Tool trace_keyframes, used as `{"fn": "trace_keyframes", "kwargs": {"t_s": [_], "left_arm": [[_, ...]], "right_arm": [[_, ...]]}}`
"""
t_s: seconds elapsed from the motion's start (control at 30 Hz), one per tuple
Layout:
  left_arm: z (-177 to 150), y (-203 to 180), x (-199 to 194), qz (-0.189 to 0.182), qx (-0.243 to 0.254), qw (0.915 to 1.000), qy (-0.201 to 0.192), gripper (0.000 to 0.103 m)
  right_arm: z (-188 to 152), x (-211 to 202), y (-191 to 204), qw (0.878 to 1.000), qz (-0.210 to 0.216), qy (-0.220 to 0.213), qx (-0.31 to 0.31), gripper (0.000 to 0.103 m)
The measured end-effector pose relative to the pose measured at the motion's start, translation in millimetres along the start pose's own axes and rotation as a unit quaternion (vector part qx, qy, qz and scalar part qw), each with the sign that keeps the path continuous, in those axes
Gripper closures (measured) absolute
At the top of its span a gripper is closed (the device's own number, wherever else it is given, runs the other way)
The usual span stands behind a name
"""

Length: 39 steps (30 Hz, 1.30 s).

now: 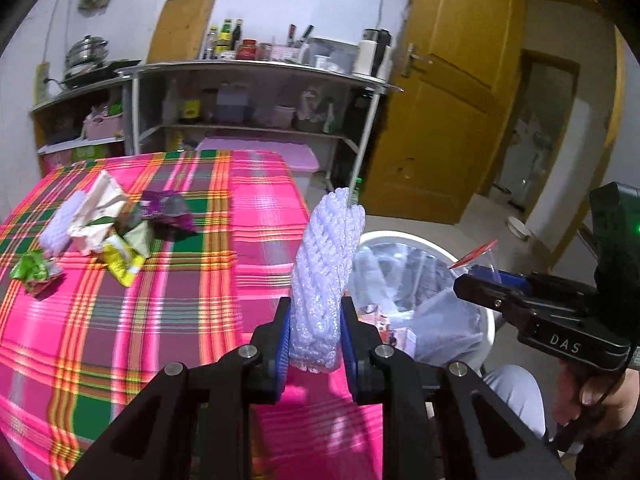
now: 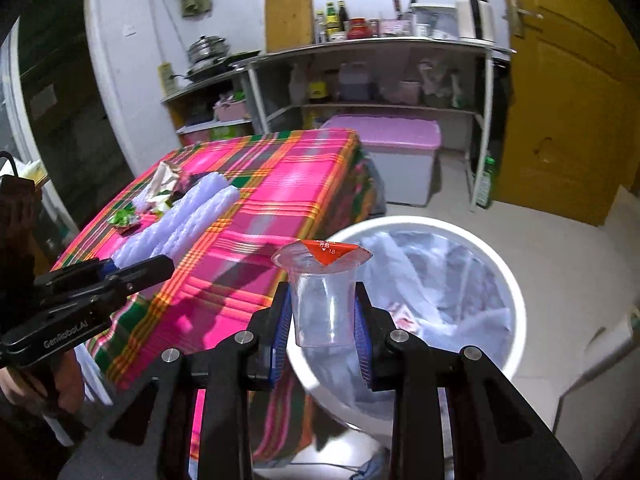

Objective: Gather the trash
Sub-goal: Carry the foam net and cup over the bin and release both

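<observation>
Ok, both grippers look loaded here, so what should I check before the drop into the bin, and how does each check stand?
1. Left gripper shut on the white foam net: ok.
2. Right gripper shut on the clear plastic cup: ok.
3. Cup over the white bin: ok, it hangs above the near rim.
4. Foam net over the bin: not ok, it sits at the edge of the plaid table, beside the bin.
5. Bin has a liner and room: ok.
6. Table cleared: not ok, wrappers remain.
</observation>
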<state>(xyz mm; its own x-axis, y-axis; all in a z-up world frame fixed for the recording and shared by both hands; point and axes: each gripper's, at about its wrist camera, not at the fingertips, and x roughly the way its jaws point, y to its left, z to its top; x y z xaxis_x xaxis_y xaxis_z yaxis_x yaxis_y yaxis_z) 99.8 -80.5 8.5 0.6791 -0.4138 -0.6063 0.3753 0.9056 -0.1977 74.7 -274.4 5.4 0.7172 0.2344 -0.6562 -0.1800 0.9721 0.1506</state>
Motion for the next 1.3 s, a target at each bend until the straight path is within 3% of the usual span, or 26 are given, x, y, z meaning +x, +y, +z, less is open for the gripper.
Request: {"fn": "trace_keyframes", "kwargs": {"t_s": [0.27,0.77,0.83,0.9,0.97,1.3], "left_arm": [[4,-32,21,-0.027,0.028,0.9992,0.010,0.080],[-2,-78,83,-0.064,0.062,0.9935,0.071,0.079],[-2,-78,89,-0.066,0.061,0.9929,0.079,0.077],[-3,-77,93,-0.069,0.055,0.9925,0.084,0.072],[-3,-76,94,-0.071,0.050,0.9925,0.086,0.066],[-5,-72,86,-0.077,0.045,0.9930,0.077,0.066]], "right_arm": [[-10,-2,-28,0.999,-0.028,0.008,0.030,0.072],[-34,18,-71,0.995,-0.054,0.049,0.071,0.072],[-36,20,-74,0.994,-0.057,0.052,0.073,0.065],[-37,20,-75,0.994,-0.058,0.051,0.074,0.051],[-38,18,-76,0.994,-0.057,0.047,0.076,0.051],[-31,10,-67,0.995,-0.064,0.034,0.071,0.051]]}}
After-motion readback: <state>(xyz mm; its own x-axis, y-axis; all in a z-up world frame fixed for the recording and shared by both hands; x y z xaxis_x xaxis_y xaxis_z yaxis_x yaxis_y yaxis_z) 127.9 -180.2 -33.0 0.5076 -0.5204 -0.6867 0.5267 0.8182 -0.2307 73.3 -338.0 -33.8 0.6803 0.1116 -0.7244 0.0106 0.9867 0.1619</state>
